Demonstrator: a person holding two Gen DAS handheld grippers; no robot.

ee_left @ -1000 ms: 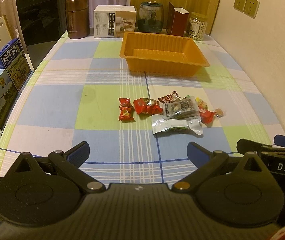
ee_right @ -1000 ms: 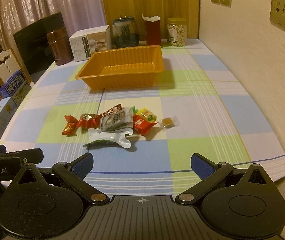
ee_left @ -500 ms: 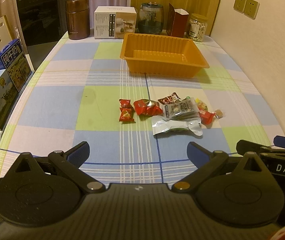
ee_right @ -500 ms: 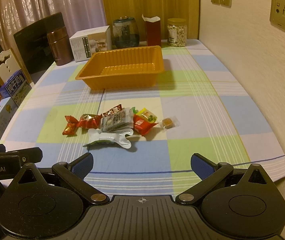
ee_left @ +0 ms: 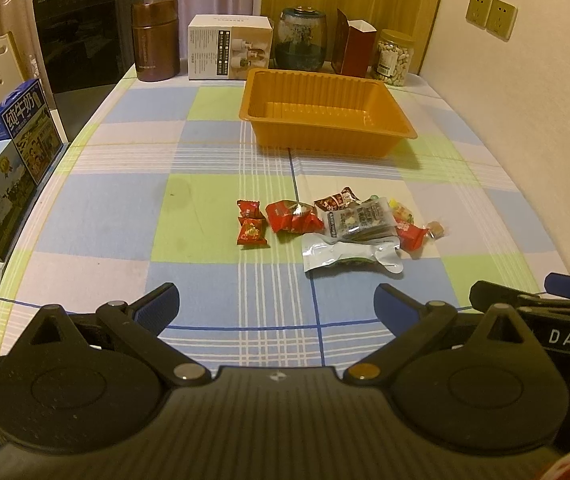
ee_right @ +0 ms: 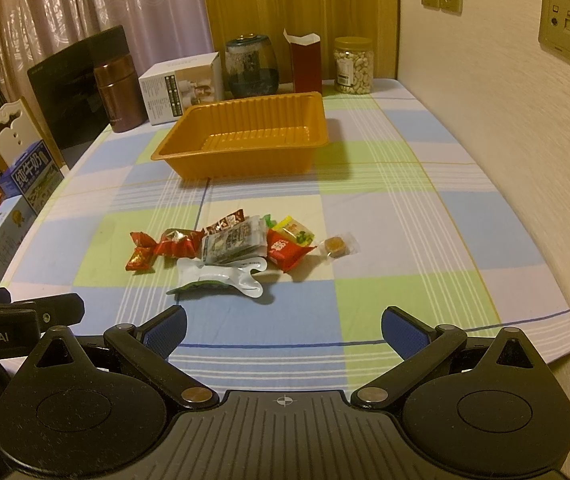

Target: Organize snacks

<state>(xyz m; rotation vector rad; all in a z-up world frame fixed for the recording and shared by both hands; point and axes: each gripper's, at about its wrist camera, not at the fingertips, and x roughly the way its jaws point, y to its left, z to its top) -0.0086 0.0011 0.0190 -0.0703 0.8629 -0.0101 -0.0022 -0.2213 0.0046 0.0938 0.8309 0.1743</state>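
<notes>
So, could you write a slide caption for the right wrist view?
Open right claw faces a pile of wrapped snacks before an empty orange tray on the checked tablecloth.

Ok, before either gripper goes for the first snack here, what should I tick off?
1. Left gripper open and holding nothing: ok.
2. Right gripper open and holding nothing: ok.
3. Orange tray has no snacks in it, upright on the tablecloth: ok.
4. Snack pile lies between the grippers and the tray, nothing blocking the way: ok.
5. Snacks separated for single picks: not ok; the silver pouch and middle packets overlap. Only the two small red candies and the wrapped brown sweet lie apart.
6. Packets sealed: cannot tell.
</notes>
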